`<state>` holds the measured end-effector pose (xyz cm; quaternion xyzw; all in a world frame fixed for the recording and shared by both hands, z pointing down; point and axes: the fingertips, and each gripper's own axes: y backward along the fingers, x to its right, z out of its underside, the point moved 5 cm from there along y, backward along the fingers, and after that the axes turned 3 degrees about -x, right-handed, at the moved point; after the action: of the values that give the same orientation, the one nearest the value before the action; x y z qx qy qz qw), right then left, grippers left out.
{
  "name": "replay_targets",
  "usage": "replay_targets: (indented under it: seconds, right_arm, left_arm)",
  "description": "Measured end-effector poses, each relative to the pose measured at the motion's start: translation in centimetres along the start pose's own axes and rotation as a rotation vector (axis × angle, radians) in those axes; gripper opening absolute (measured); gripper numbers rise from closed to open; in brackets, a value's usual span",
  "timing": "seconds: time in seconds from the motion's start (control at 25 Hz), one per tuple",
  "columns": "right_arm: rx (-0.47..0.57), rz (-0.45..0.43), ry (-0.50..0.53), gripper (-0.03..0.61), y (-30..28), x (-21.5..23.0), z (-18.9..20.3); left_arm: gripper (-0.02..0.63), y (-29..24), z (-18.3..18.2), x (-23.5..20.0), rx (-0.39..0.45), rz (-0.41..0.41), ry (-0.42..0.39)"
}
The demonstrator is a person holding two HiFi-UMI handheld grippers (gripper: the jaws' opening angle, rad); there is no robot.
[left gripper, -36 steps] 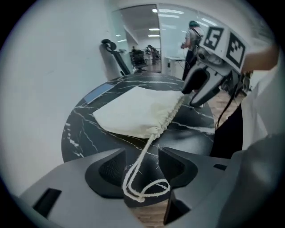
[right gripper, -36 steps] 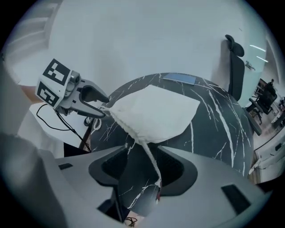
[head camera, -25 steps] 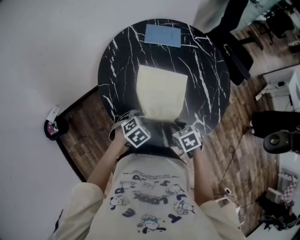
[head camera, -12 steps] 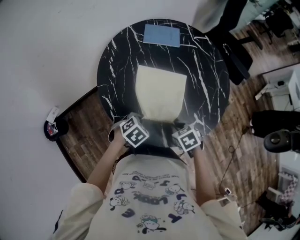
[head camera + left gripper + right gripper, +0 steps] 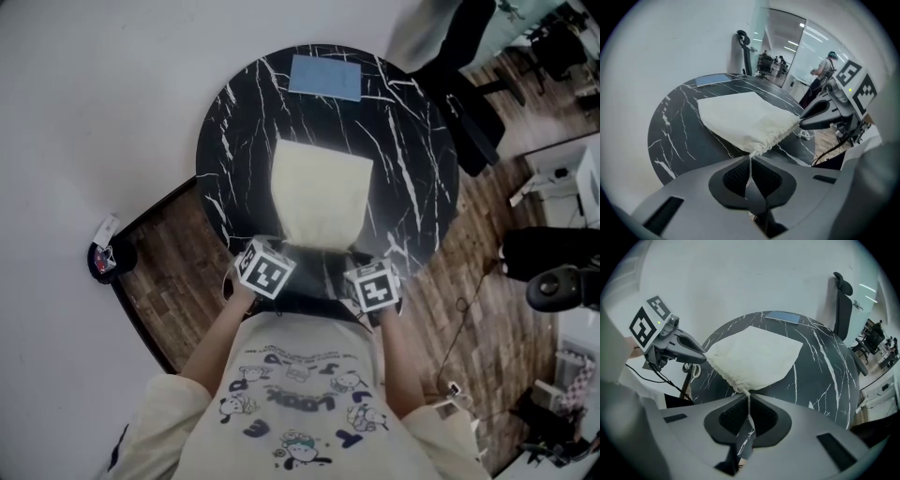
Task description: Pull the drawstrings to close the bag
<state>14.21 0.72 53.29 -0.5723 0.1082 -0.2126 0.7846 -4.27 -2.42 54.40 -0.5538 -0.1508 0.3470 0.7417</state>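
Cream cloth bag (image 5: 321,192): flat on the round black table (image 5: 234,131), mouth at the near edge, a drawstring (image 5: 750,163) at each corner. Of the claws, left gripper (image 5: 751,174) and right gripper (image 5: 749,412): jaws just closed, each pinching its drawstring close to the hem. Advised: pull both drawstrings outward evenly and low, grip firm, lest the thin drawstring slip or the bag skid.
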Motion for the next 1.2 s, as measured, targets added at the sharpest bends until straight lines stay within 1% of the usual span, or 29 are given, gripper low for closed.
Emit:
replay_targets:
  seconds: [0.04, 0.12, 0.2, 0.32, 0.4, 0.52, 0.6, 0.72, 0.84, 0.96, 1.08, 1.2]
  right_arm:
    - [-0.001, 0.011, -0.02, 0.023, -0.1, -0.1, 0.1]
    - [0.007, 0.032, -0.067, 0.023, -0.1, -0.2, 0.1]
    - [0.036, 0.064, -0.115, 0.022, 0.0, -0.1, 0.0]
    - [0.096, 0.111, -0.163, 0.023, 0.4, 0.1, -0.2]
    - [0.144, 0.121, -0.198, 0.023, 0.8, 0.3, -0.6]
    - [0.202, 0.109, -0.3, 0.023, 1.3, 0.9, -0.7]
    - [0.225, 0.094, -0.383, 0.022, 1.4, 1.4, -0.5]
    - [0.267, 0.066, -0.503, 0.023, 1.6, 2.1, -0.4]
    - [0.317, 0.06, -0.609, 0.022, 1.9, 2.6, -0.4]
    - [0.36, 0.053, -0.7, 0.021, 2.3, 3.1, -0.4]
    - [0.385, 0.03, -0.785, 0.022, 2.4, 3.6, -0.1]
    - [0.382, 0.0, -0.848, 0.021, 2.2, 3.7, 0.4]
  left_arm:
    - [0.046, 0.0, 0.1, 0.0, 0.009, -0.011, 0.029]
    - [0.046, 0.1, 0.2, -0.1, 0.022, -0.048, 0.063]
    - [0.046, 0.2, 0.2, -0.3, 0.041, -0.076, 0.105]
    - [0.046, 0.4, 0.0, -0.4, 0.076, -0.08, 0.191]
    - [0.046, 0.6, -0.3, -0.6, 0.1, -0.081, 0.233]
    - [0.046, 0.9, -0.7, -0.9, 0.156, -0.091, 0.299]
    - [0.046, 1.2, -0.6, -0.9, 0.177, -0.107, 0.334]
    - [0.046, 1.5, -1.0, -1.1, 0.216, -0.129, 0.352]
    - [0.046, 1.9, -1.7, -1.7, 0.264, -0.142, 0.392]
    - [0.046, 1.5, -1.0, -1.8, 0.255, -0.131, 0.473]
    - [0.046, 1.4, -0.6, -2.2, 0.273, -0.093, 0.575]
    - [0.046, 1.6, 0.0, -3.1, 0.282, -0.103, 0.629]
